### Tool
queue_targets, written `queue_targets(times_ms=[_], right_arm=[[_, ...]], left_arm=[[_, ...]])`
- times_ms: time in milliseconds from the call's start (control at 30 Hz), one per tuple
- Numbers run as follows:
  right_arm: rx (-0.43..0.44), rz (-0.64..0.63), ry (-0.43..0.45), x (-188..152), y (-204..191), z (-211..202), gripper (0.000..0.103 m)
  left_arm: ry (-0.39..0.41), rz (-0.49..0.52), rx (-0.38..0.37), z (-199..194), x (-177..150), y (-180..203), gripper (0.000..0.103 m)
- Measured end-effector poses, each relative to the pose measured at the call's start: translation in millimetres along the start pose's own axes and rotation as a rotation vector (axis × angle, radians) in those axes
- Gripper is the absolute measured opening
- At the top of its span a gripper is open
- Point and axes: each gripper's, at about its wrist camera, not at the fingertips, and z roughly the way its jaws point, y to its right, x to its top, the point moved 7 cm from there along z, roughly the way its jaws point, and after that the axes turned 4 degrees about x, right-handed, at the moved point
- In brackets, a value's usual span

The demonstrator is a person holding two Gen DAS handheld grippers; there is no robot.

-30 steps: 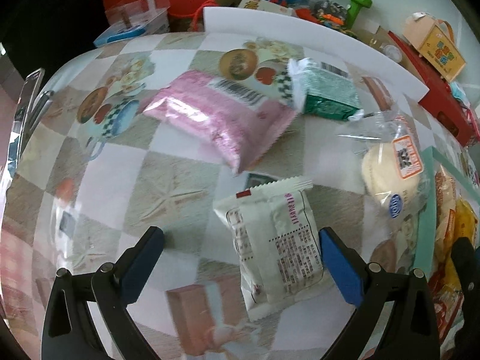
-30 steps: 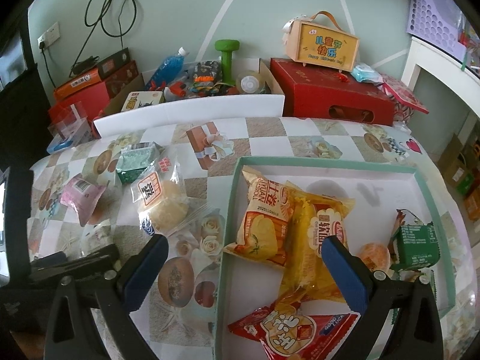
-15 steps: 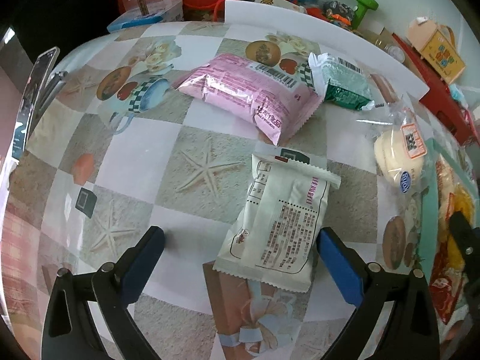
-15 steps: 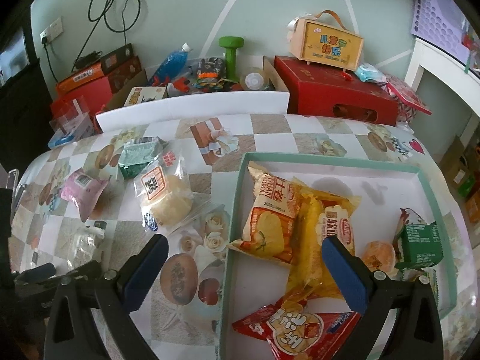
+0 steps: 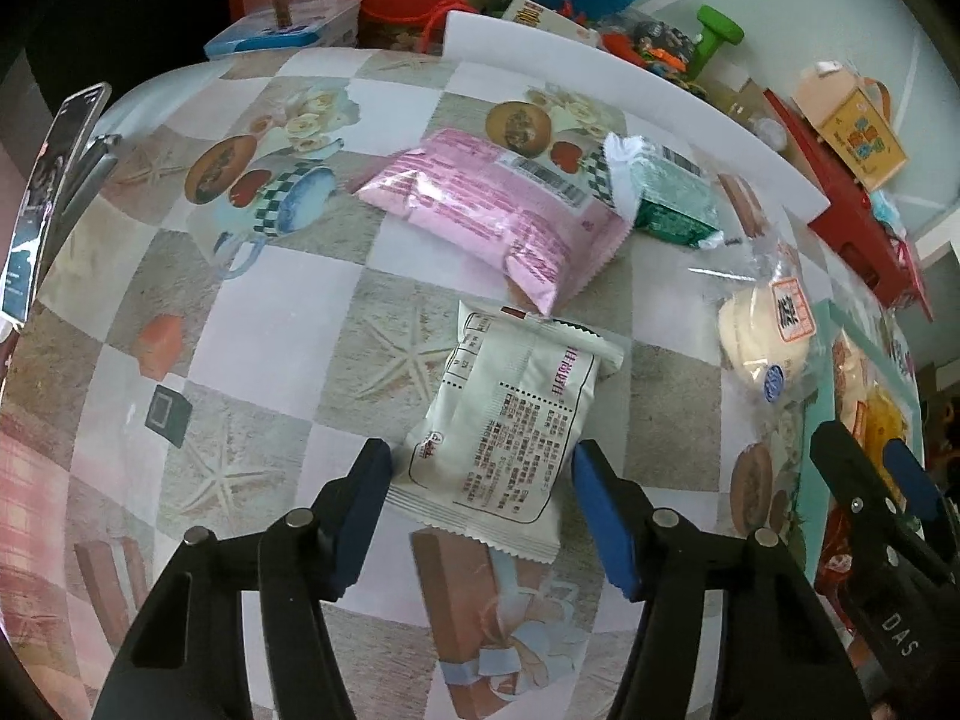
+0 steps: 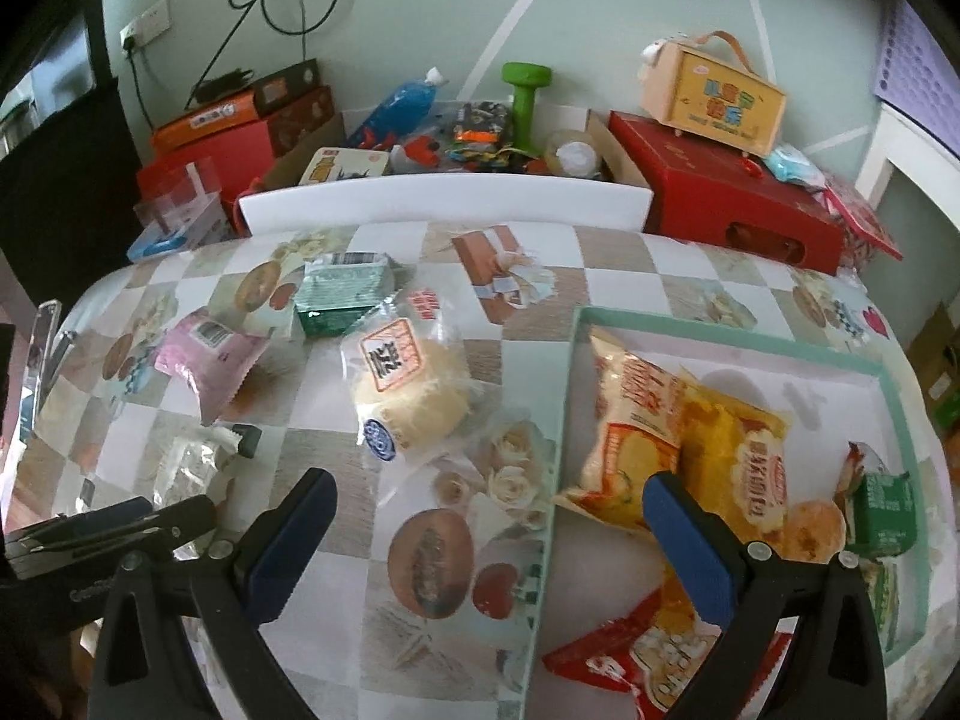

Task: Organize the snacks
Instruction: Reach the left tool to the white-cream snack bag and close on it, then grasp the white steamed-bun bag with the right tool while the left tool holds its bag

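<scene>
A white snack packet point(image 5: 510, 420) lies flat on the patterned tablecloth. My left gripper point(image 5: 480, 453) straddles its near end; the jaws are closing, and the blue pads point(image 5: 366, 498) stand right at the packet's sides without squeezing it. Behind it lie a pink packet point(image 5: 498, 216), a green packet point(image 5: 666, 192) and a bun in a clear bag point(image 5: 762, 330). My right gripper point(image 6: 486, 480) hangs open and holds nothing, over the left rim of the teal tray point(image 6: 720, 324). The tray holds yellow packets point(image 6: 636, 420), a red packet point(image 6: 660, 654) and a green carton point(image 6: 882, 510).
A phone point(image 5: 48, 204) leans at the table's left edge. A white board point(image 6: 444, 198) runs along the back edge, with red boxes point(image 6: 738, 204), a green dumbbell point(image 6: 528, 102) and other clutter behind it. The two grippers are close together at the table's near side.
The left gripper's jaws have narrowed from wide apart to the white packet's sides, and it has drawn in over the packet. The right gripper has shifted left towards the bun.
</scene>
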Motion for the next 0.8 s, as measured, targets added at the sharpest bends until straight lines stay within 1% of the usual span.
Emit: queue_targets(times_ms=[100, 267, 367, 567, 633, 700, 800], right_arm=[[0.006, -0.018, -0.001, 6, -7, 5, 0.103], [0.008, -0.062, -0.016, 17, -19, 16, 0.103], [0.030, -0.101, -0.037, 24, -30, 24, 0.103], [0.005, -0.177, -0.059, 36, -40, 38, 0.103], [0.000, -0.196, -0.072, 39, -42, 45, 0.102], [0.003, -0.216, -0.086, 41, -45, 51, 0.099], [0.002, -0.238, -0.109, 41, -49, 62, 0.098]], left_arm=[[0.003, -0.012, 0.011, 0, 4, -14, 0.064], [-0.001, -0.030, -0.008, -3, 3, -24, 0.064], [-0.004, -0.042, -0.022, -6, 3, -26, 0.064], [-0.008, -0.067, -0.037, -12, 3, -30, 0.064], [-0.009, -0.070, -0.041, -11, 3, -32, 0.064], [-0.011, -0.070, -0.041, -13, 3, -34, 0.064], [-0.012, -0.072, -0.044, -13, 3, -35, 0.064]])
